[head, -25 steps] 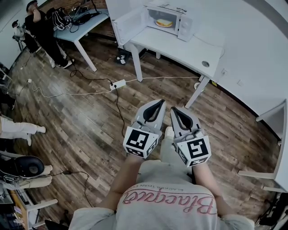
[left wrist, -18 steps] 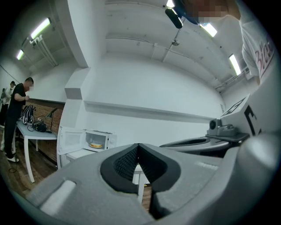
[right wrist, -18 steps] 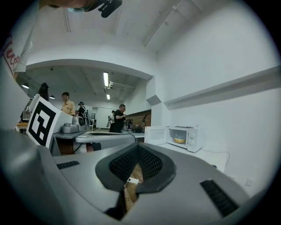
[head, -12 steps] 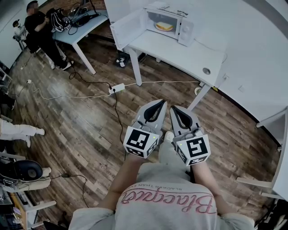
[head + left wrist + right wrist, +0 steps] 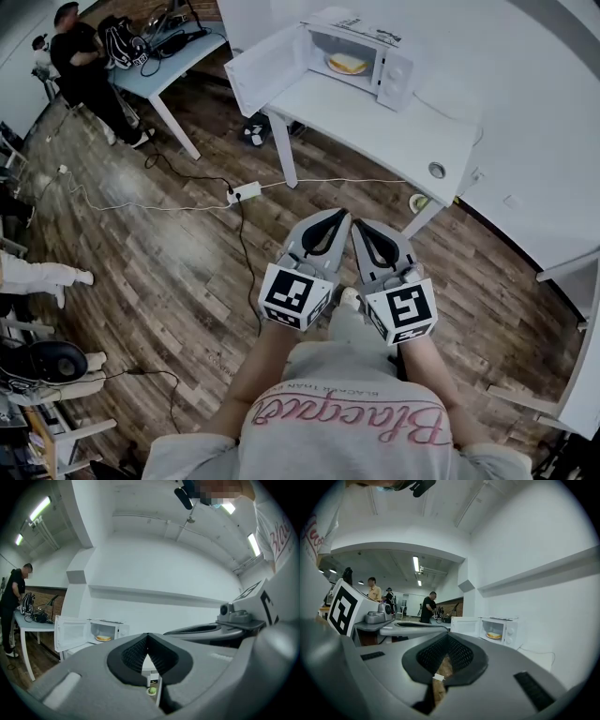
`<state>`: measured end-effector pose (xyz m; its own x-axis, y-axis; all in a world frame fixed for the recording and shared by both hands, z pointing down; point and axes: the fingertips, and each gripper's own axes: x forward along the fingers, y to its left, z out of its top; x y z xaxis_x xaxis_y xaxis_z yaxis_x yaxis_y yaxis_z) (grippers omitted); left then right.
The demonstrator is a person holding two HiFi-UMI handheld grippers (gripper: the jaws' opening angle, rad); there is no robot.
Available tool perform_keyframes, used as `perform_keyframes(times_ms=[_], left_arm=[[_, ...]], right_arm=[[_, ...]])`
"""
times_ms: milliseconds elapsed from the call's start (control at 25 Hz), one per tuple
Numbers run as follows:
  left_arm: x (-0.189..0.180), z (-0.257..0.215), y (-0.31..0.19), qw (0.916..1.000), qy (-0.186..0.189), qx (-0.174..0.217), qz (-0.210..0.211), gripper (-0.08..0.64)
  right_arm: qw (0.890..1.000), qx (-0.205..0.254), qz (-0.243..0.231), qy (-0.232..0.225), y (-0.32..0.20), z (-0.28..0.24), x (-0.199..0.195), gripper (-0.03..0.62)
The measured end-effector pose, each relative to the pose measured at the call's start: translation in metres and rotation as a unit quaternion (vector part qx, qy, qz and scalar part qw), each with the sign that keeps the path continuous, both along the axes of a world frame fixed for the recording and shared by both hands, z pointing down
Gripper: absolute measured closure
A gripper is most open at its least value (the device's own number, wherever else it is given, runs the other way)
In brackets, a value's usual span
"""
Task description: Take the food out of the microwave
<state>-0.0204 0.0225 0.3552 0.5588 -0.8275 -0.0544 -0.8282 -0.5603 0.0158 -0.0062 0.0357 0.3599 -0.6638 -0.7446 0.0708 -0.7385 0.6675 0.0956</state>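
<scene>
Left grey two-jaw gripper (image 5: pixel 337 216): held level, jaws together, empty. Right grey two-jaw gripper (image 5: pixel 360 226): close alongside, likewise.

Floor (image 5: pixel 169 272): dark wood planks, worn, laid across the whole room.
Walls (image 5: pixel 534 103): plain white, with a horizontal ledge (image 5: pixel 154 594) along one; a strip of brick wall (image 5: pixel 453 605) at the far end.
Ceiling (image 5: pixel 154 508): white, exposed conduit, long strip lights (image 5: pixel 415 563) lit.
White table (image 5: pixel 384 131): straight legs, set against the white wall, round cable hole (image 5: pixel 436 170) near one corner.
Pale blue table (image 5: pixel 164 67): further along, loaded with bags and cables; person in black (image 5: pixel 80 61) standing beside it.
White power strip (image 5: pixel 246 194): on the floor near the white table's leg, cables trailing off across the planks.
Further white furniture (image 5: pixel 586 356): only edges in view at the right.
</scene>
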Motion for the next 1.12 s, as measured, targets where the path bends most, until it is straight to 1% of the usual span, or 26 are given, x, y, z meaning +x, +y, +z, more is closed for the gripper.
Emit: perform_keyframes(times_ms=[480, 800, 920, 1120], left_arm=[[0.015, 0.000, -0.094, 0.9997, 0.009, -0.008, -0.020, 0.557], [0.025, -0.008, -0.155, 0.9991, 0.011, -0.001, -0.042, 0.557], [0.030, -0.009, -0.172, 0.9987, 0.015, 0.000, -0.049, 0.557], [0.042, -0.007, -0.188, 0.9988, 0.006, -0.001, -0.049, 0.557]], right_arm=[[1.000, -0.008, -0.013, 0.005, -0.094, 0.000, 0.017, 0.583], [1.000, -0.003, -0.030, 0.001, -0.155, -0.008, 0.031, 0.583], [0.999, -0.002, -0.033, -0.004, -0.171, -0.008, 0.039, 0.583], [0.999, -0.004, -0.031, -0.015, -0.189, -0.009, 0.050, 0.583]])
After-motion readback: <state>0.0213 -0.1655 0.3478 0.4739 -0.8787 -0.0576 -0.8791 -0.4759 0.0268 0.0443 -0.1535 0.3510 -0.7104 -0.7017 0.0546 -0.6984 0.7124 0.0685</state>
